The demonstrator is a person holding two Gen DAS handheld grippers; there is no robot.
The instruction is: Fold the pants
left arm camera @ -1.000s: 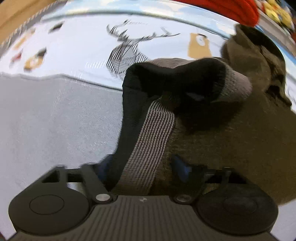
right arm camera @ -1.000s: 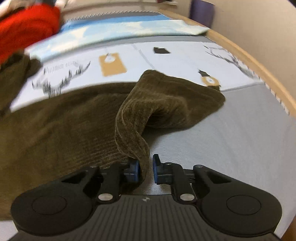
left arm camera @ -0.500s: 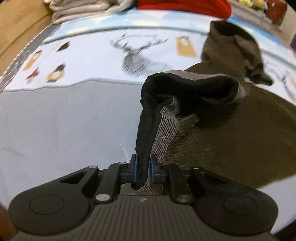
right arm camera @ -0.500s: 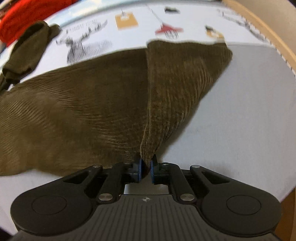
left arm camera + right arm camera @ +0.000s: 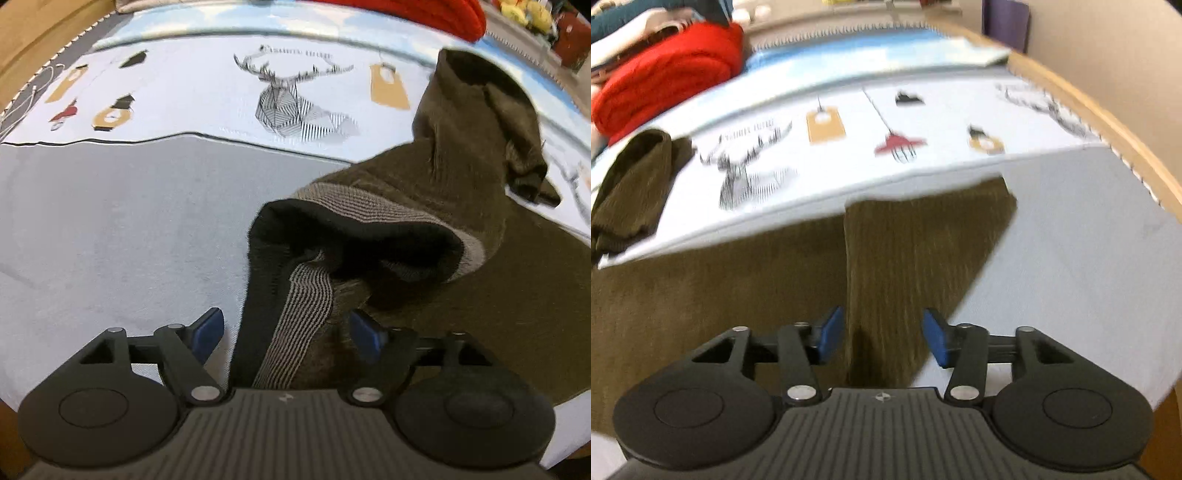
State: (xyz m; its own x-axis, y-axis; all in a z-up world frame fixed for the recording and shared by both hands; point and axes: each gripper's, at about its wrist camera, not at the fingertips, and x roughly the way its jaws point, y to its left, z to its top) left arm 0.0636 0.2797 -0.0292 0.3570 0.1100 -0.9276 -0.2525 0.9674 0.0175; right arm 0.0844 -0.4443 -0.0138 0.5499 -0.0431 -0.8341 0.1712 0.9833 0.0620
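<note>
Left wrist view: grey bed sheet [image 5: 110,229] fills the near half, w/ a white printed cover [image 5: 207,92] across the far half showing a line-drawn deer head [image 5: 291,99] and tan tags. Red folded garment [image 5: 424,14] sits at the far edge, wooden bed frame [image 5: 40,29] at the far left corner. Right wrist view gives the same bed: grey sheet toward the near right corner, wooden rim curving along the right edge, beige wall [image 5: 1108,48] beyond it, red garment plus a stack of other clothes at the far left corner.

Pants [image 5: 517,288], olive-brown corduroy, lie across the near middle of the bed. Waistband [image 5: 306,306], striped grey w/ black lining, is bunched up and open just ahead of the left gripper [image 5: 288,328]; one leg is crumpled toward the far right edge in that view.

Left gripper tilts steeply down, jaws opening and wide apart; waistband runs between the blue pads [image 5: 210,328], which aren't pressing on it. Right gripper [image 5: 882,336] also angles down, jaws opening; a fold of corduroy lies between its pads [image 5: 831,332], not clamped. Right view is motion-blurred.
</note>
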